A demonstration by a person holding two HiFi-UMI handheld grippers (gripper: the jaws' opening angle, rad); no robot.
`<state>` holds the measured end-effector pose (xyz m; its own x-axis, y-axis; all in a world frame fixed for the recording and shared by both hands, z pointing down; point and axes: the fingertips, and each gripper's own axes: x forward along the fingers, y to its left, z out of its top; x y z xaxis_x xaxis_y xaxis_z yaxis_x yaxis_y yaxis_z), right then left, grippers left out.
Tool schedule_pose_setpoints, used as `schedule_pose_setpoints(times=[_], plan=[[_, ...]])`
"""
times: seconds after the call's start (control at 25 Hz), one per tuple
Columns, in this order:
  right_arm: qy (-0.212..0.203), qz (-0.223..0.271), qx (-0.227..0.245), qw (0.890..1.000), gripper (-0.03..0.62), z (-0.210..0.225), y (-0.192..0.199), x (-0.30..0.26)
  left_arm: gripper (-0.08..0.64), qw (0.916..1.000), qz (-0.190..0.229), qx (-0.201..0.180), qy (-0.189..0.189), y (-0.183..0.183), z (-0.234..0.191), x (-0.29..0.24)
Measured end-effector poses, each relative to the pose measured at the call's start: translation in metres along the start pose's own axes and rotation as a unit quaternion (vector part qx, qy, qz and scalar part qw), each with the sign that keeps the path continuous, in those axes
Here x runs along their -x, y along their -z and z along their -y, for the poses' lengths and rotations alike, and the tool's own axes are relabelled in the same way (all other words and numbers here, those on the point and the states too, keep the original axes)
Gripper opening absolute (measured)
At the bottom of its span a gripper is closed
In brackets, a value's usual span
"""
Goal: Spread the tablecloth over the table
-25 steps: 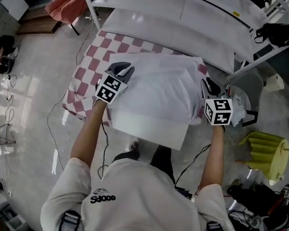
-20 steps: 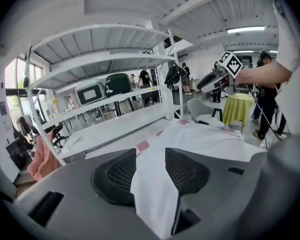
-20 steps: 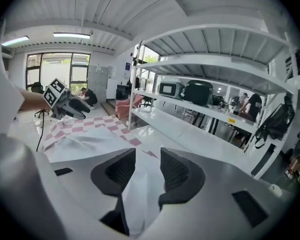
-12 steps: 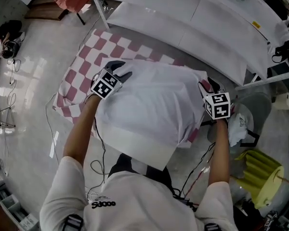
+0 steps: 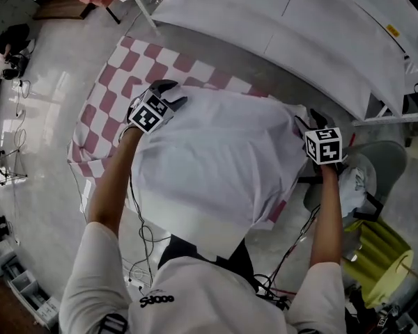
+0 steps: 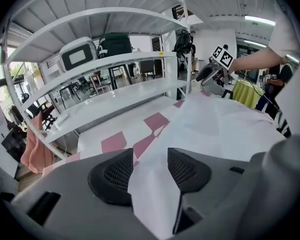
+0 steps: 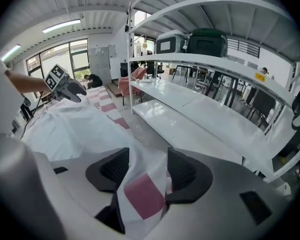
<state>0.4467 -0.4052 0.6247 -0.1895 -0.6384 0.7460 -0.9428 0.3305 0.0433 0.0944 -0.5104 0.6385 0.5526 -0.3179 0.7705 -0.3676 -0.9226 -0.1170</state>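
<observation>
In the head view, cables (image 5: 136, 207) trail across the pale floor (image 5: 49, 117) at the left. The left gripper (image 5: 168, 92) reaches out over the far left corner of the tablecloth (image 5: 216, 158). Its jaws have just been opening and now stand wide apart. In the left gripper view a loose fold of the white cloth (image 6: 220, 129) lies between the left gripper's (image 6: 150, 171) dark pads (image 6: 112, 174) without being pinched.

The tablecloth covers the bench, which is hidden beneath it. Pink-and-white checks face up along the left and far edges. A broad white layer is folded over the middle, and its near edge hangs down towards the person. Beyond it runs a white shelf rack (image 5: 285, 33).

The right gripper (image 5: 308, 122) sits at the far right corner of the cloth. Its jaws have also just been opening and are spread wide. In the right gripper view (image 7: 145, 171), a fold of the cloth (image 7: 65, 129) with one pink check on it hangs slack between the pads (image 7: 182, 171).

A grey chair (image 5: 383, 165) stands just beside that corner. A yellow object (image 5: 369, 256) lies nearer the person.
</observation>
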Motion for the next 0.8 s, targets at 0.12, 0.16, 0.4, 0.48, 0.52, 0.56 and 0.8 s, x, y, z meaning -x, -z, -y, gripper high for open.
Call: schedule_pose_setpoints(times=[0.12,0.16,0.4,0.48,0.52,0.56,0.8], plan=[[-0.001,-0.012,-0.011,1.000,0.259,0.014,0.008,-0.012,0.225,0.9999,-0.013,0.000,0.007,0.004,-0.008,-0.015],[-0.003,-0.018,-0.015,1.000,0.259,0.016,0.011,-0.017,0.225,0.9998,-0.019,-0.005,0.009,0.005,-0.010,-0.018],[-0.018,-0.050,0.000,0.999,0.222,0.021,0.027,-0.035,0.202,0.9990,-0.038,-0.012,0.019,0.009,-0.016,-0.032],[-0.018,-0.062,0.022,0.998,0.161,0.020,0.030,-0.038,0.183,0.9985,-0.047,-0.021,0.022,0.012,-0.017,-0.036],[-0.019,-0.065,0.027,0.997,0.147,0.019,0.031,-0.040,0.183,0.9977,-0.056,-0.029,0.024,0.015,-0.017,-0.039],[-0.020,-0.068,0.028,0.997,0.138,0.019,0.032,-0.041,0.183,0.9967,-0.066,-0.038,0.028,0.019,-0.016,-0.042],[-0.015,-0.072,0.039,0.997,0.025,0.020,0.033,-0.041,0.049,0.9946,-0.086,-0.052,0.025,0.025,-0.015,-0.044]])
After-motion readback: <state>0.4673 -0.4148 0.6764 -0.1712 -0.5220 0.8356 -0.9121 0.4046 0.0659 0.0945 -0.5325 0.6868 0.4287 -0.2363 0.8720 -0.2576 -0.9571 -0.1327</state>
